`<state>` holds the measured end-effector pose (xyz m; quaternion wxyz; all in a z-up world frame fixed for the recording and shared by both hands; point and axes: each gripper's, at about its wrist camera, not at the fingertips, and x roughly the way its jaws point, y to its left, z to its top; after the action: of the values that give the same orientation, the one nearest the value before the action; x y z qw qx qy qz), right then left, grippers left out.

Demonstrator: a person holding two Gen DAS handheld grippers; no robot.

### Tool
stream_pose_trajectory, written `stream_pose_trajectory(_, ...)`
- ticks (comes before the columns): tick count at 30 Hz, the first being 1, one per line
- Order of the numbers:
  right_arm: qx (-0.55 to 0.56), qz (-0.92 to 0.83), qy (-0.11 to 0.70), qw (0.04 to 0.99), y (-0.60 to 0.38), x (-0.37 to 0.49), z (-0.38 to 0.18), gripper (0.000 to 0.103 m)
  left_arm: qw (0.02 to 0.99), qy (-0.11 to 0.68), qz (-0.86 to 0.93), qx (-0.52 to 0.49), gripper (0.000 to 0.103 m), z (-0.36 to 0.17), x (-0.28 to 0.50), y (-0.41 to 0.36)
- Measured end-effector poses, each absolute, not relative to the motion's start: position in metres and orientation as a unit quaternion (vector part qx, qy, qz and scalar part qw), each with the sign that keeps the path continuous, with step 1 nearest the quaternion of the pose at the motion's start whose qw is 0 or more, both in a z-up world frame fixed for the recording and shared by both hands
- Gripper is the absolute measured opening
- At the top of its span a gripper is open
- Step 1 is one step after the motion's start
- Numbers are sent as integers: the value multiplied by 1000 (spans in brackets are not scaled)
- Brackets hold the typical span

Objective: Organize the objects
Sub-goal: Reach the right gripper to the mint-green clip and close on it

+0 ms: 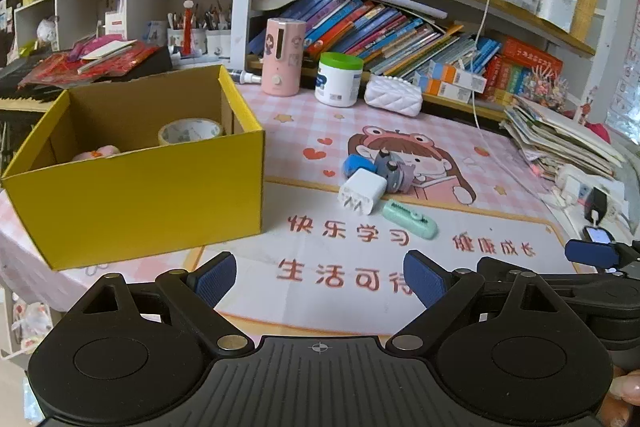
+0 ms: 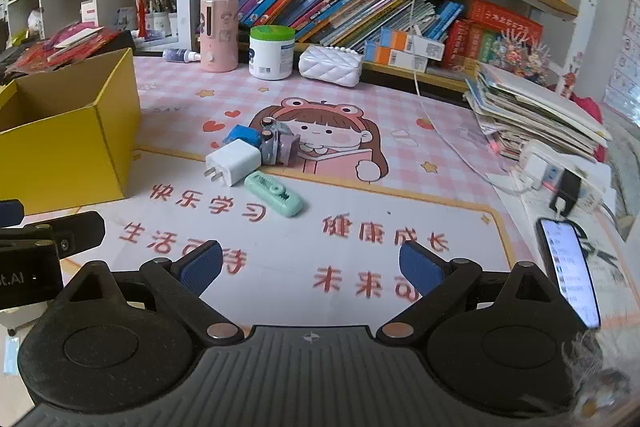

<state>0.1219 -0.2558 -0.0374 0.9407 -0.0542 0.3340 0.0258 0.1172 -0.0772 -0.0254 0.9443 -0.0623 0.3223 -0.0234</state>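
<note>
Both the left gripper [image 1: 320,277] and right gripper [image 2: 310,265] hover with jaws spread wide and empty, while the white charger [image 2: 233,161], just right of the yellow box [image 2: 64,155] on the counter, looks light, rigid and slick, best pinched across its flat sides

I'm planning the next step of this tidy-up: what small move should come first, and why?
Probably ease the open right claw forward toward the mint-green correction-tape dispenser. It lies nearest on the pink cartoon desk mat, slightly apart from the white plug charger, and both claws are empty. The yellow cardboard box stands open at left.
</note>
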Motion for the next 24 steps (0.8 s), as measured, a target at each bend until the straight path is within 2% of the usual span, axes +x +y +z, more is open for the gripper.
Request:
stream_pose_trajectory(6,-53,47,343,937,-271,157,-42,96,944,323,-13,-58,92,-26,143,-95)
stream_pose_trajectory(11,-55,76,350,932,-281,185,-50,91,950,308,4,-39,92,-23,159,-109)
stream_pose_trajectory(16,-81,116,352,925,-275,209,-59,69,955,295,27,-32,91,-18,171,-113)
stream_pose_trajectory(24,-105,183,361,909,-262,255,-81,48,953,295,54,-33,91,-17,189,-116)
